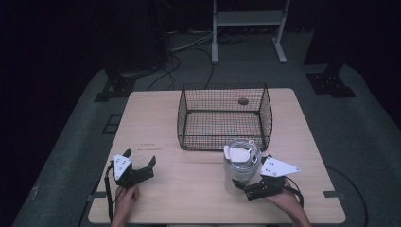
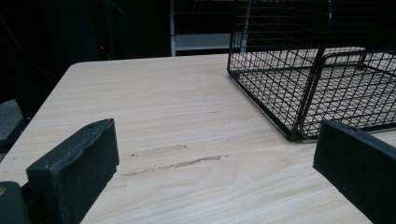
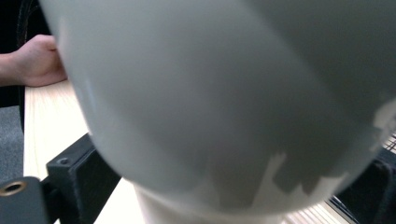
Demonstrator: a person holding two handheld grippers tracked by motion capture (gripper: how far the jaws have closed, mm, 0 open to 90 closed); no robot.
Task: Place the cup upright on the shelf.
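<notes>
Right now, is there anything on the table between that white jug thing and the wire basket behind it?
Nothing visible lies between them. The white jug stands just in front of the wire basket, near its right front corner, with the right gripper closed around its lower body. The basket's near wall itself is the only barrier, so the jug would need lifting over it.

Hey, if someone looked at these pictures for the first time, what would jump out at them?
First, the black wire basket standing at the middle of the wooden table, toward its far side. Next, the pale grey container just in front of the basket, with the right tongs closed around its lower body. The left tongs rest open on the table's near left, holding nothing.
</notes>
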